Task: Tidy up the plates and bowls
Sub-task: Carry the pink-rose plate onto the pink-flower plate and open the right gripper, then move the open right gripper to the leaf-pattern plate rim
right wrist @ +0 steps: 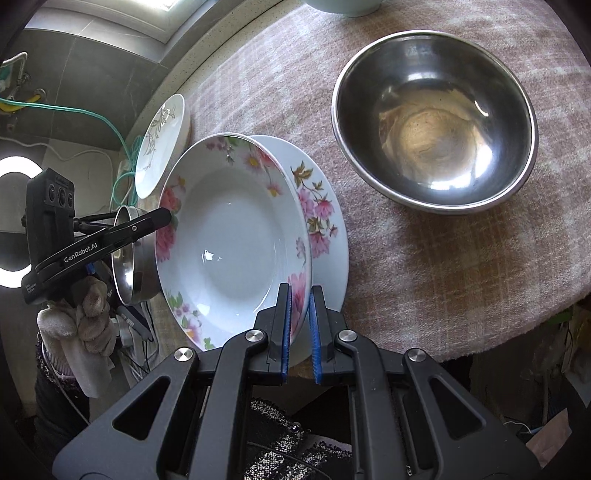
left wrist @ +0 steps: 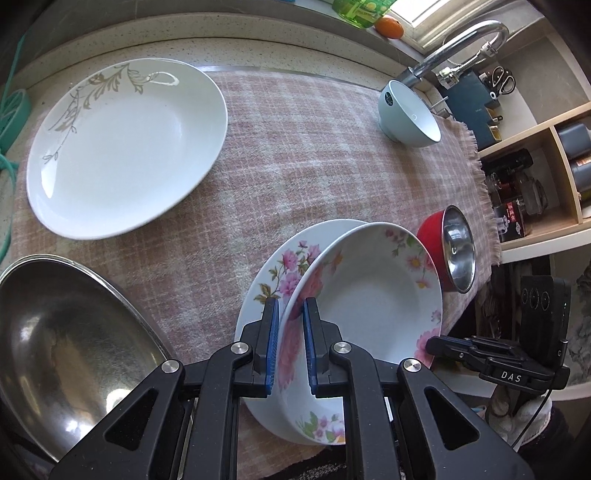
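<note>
Ahead of the gripper we see a pink checked cloth [left wrist: 295, 155] spread over the speckled counter [left wrist: 155, 48], its fringed edge hanging off to the right. Far ahead and right, a curved chrome faucet [left wrist: 461, 44] arches near an orange [left wrist: 389, 26] and a green bottle [left wrist: 360, 11]. Further right stands a wooden shelf [left wrist: 546, 129] holding jars. To the left runs a teal cable [left wrist: 11, 110].

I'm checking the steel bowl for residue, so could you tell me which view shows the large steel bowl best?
The right wrist view: the large steel bowl shows whole, its inside open. The left wrist view crops it at the frame's edge.
</note>
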Demonstrator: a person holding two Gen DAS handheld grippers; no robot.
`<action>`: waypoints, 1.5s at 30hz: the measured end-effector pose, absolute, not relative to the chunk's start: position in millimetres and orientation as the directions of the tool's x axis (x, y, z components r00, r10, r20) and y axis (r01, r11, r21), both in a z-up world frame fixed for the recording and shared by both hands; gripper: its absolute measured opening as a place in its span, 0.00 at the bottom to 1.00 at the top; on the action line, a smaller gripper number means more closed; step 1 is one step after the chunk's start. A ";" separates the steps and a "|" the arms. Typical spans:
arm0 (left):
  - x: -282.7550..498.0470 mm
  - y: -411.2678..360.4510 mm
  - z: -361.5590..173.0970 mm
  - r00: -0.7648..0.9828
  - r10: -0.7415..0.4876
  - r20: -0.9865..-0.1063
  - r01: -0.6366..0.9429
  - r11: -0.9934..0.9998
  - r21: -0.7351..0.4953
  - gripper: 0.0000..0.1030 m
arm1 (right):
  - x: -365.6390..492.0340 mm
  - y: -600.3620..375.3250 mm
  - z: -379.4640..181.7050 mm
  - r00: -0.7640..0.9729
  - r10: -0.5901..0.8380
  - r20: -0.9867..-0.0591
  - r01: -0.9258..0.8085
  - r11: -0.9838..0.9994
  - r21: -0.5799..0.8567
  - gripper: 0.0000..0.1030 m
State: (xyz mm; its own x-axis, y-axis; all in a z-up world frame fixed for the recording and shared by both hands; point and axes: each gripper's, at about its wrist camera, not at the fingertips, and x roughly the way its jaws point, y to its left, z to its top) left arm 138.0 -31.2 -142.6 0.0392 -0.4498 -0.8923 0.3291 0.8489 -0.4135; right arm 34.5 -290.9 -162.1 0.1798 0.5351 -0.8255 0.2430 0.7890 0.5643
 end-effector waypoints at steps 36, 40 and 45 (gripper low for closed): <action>135.7 -41.7 -148.9 0.057 -0.370 -0.927 0.358 0.875 -0.327 0.11 | 41.4 -285.4 -171.1 0.159 0.520 -0.839 0.236 0.806 0.544 0.16; 135.7 -40.6 -147.7 0.059 -0.377 -0.924 0.359 0.872 -0.333 0.11 | 41.9 -285.8 -169.9 0.162 0.513 -0.843 0.224 0.813 0.538 0.22; 136.7 -39.1 -144.8 0.069 -0.384 -0.921 0.363 0.869 -0.336 0.15 | 42.4 -287.8 -158.3 0.190 0.489 -0.851 0.199 0.830 0.521 0.39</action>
